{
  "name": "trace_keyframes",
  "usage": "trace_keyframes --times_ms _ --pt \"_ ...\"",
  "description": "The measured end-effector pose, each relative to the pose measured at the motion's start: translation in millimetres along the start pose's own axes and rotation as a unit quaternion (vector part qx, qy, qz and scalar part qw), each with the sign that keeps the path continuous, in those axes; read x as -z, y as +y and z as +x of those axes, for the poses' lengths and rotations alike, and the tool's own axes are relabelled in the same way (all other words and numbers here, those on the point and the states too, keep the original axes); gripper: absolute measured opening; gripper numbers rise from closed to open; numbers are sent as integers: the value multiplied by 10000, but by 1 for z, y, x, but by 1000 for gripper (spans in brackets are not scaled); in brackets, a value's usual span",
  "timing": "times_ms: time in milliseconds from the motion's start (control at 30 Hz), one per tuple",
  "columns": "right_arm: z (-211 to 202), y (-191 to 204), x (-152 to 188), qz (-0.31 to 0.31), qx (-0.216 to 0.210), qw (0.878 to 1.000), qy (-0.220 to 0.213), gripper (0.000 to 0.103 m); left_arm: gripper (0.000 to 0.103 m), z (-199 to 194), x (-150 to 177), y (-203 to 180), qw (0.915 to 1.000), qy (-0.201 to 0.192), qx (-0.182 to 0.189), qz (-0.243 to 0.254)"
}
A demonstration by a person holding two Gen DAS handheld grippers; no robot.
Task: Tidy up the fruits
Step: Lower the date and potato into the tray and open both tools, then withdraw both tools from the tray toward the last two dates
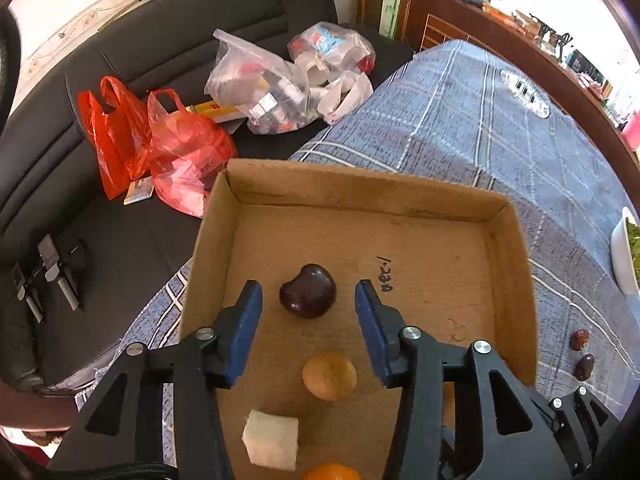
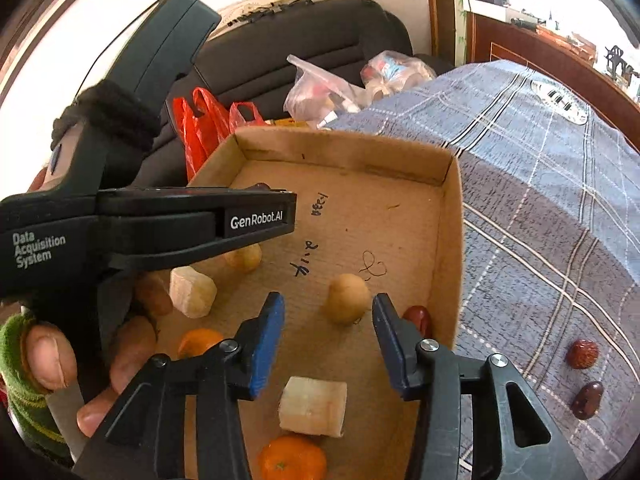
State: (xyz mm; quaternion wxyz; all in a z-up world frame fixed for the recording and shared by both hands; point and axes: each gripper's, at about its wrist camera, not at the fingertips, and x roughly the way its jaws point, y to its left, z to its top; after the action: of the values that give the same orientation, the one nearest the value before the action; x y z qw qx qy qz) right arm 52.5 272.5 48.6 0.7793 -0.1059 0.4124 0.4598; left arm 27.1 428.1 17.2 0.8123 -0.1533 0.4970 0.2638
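A cardboard box [image 1: 360, 188] [image 2: 452, 216] sits on the blue plaid tablecloth. In the left wrist view my left gripper [image 1: 309, 296] is open over the box, with a dark purple fruit [image 1: 307, 290] lying between its fingertips. A tan round fruit [image 1: 329, 375], a white chunk [image 1: 271, 445] and an orange [image 1: 331, 473] lie closer. In the right wrist view my right gripper [image 2: 328, 314] is open and empty above a tan fruit [image 2: 347, 298]. A red date [image 2: 418, 318], a white chunk [image 2: 313, 406] and an orange [image 2: 291, 458] lie nearby. The left gripper body [image 2: 160, 220] hovers at the left.
Two dates [image 2: 583, 354] [image 2: 587, 399] lie on the cloth right of the box. A white bowl [image 1: 624, 256] stands at the right edge. A black sofa [image 1: 120, 60] holds red bags [image 1: 160, 140] and clear plastic bags [image 1: 280, 88].
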Motion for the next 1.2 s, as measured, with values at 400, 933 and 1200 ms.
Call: trace_keyframes --times_ms 400,933,1200 --pt "-64 -11 32 334 -138 9983 -461 47 47 -50 27 1 9987 -385 283 -187" --pt "-141 -65 100 1098 53 9892 -968 47 47 -118 87 -59 9938 -646 867 245" --pt "-166 -95 130 1477 295 9823 -1113 48 47 -138 111 -99 9895 -650 1095 678"
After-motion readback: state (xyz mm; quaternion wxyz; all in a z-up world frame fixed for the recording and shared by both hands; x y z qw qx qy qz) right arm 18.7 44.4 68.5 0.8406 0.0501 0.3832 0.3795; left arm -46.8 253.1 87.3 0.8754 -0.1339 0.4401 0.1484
